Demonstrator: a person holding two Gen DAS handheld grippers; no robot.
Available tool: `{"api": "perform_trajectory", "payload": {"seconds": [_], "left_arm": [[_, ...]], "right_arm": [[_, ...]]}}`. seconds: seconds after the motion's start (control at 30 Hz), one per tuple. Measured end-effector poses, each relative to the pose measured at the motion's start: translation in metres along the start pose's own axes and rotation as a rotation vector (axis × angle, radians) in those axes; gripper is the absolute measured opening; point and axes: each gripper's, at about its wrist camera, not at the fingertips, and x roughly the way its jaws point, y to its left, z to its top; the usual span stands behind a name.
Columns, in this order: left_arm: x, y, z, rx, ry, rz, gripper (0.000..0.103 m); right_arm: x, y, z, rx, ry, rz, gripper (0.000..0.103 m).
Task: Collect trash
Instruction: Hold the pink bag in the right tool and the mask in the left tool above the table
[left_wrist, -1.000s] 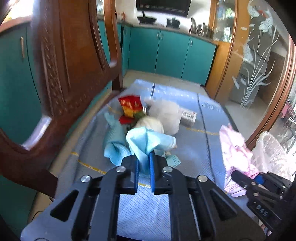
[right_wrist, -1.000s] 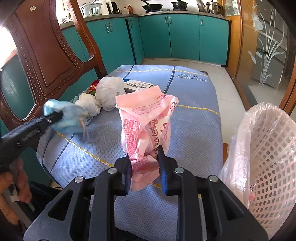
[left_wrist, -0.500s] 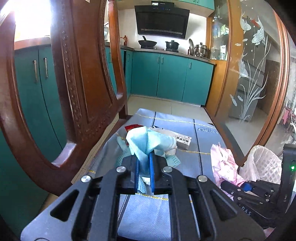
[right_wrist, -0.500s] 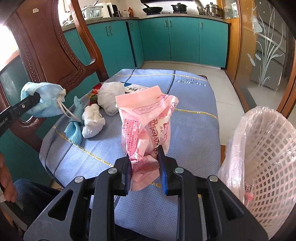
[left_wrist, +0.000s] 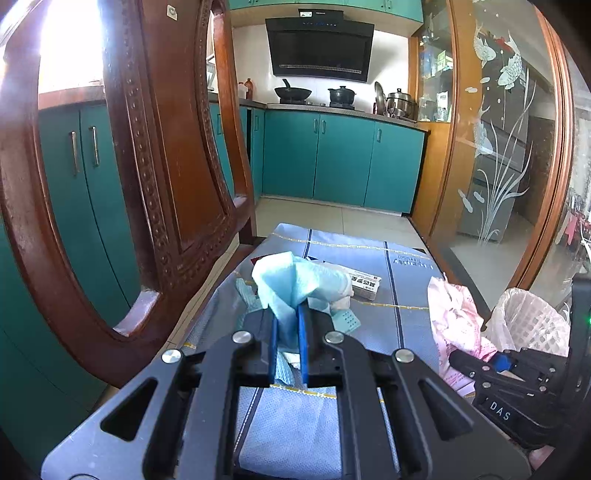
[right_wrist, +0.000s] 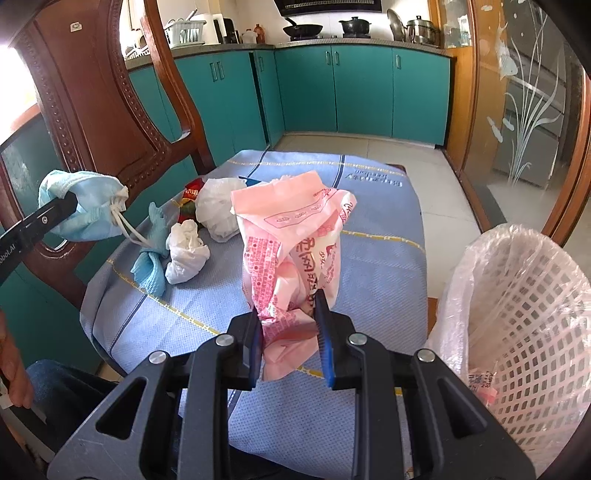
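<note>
Fingers (left_wrist: 302, 325) of the left gripper pinch a blue mask (left_wrist: 291, 284); right fingers (right_wrist: 322, 314) clamp a pink bag (right_wrist: 295, 254), print possibly Chinese.

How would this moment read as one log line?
left hand-held gripper: shut on blue face mask | right hand-held gripper: shut on pink bag | basket: right

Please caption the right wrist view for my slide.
Right gripper holds a pink wrapper beside the lined basket.
</note>
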Motion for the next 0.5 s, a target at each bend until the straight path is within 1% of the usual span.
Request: {"api": "perform_trajectory", "payload": {"seconds": [0.23,0.5], "left_arm": [[-0.0021,-0.0023,-0.0015,0.004,0.001,-0.006,0.01],[-0.0062,0.0042,-0.0044,0.004,-0.005,-0.001,0.01]], "right_arm": [[-0.0058,0.001,0.0,-0.001,-0.013,-0.003,0.026],[-0.0093,0.0028,-0.0007,-0.002,-0.023,-0.007,0.026]]}}
